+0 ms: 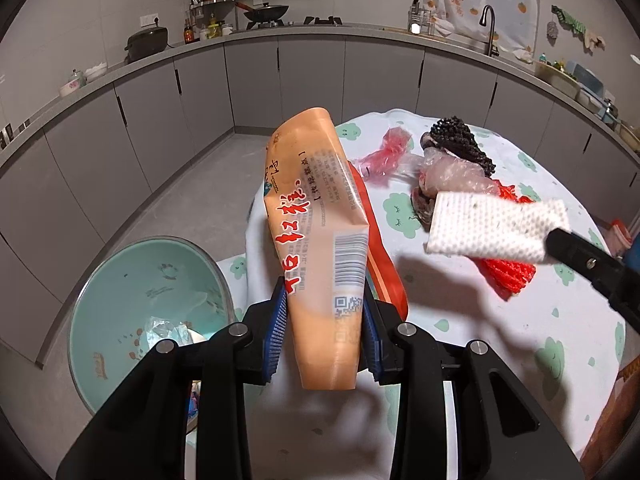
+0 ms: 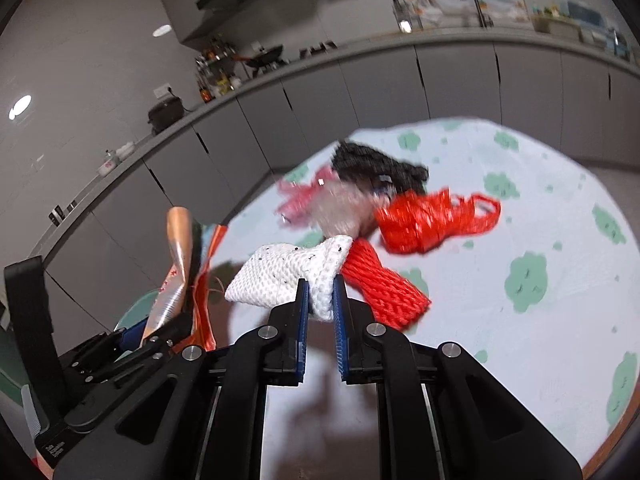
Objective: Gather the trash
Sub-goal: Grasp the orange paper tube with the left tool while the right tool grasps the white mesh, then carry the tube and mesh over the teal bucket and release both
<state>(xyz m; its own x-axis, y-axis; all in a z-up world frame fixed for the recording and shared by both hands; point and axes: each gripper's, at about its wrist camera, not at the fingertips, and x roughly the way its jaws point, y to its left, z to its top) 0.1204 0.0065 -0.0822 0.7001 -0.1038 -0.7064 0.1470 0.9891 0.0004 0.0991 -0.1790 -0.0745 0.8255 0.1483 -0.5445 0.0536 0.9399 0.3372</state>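
Note:
My left gripper (image 1: pixel 325 310) is shut on an orange snack wrapper (image 1: pixel 316 220) with red characters and a barcode, held up above the table edge. The same wrapper (image 2: pixel 176 264) shows at the left of the right wrist view. My right gripper (image 2: pixel 320 294) is shut on a white foam net sleeve (image 2: pixel 288 276), lifted off the table; in the left wrist view that sleeve (image 1: pixel 496 230) hangs from the right gripper's fingers (image 1: pixel 576 254). On the tablecloth lie red foam netting (image 2: pixel 384 284), a red mesh bag (image 2: pixel 432 220), crumpled clear and pink plastic (image 1: pixel 384 156) and a black net piece (image 1: pixel 460 136).
A teal bin (image 1: pixel 132 300) with some rubbish inside stands on the floor left of the round table (image 2: pixel 540 360), whose cloth has green cloud prints. Grey kitchen cabinets (image 1: pixel 308 80) and a counter with a wok, bottles and a sink run along the back.

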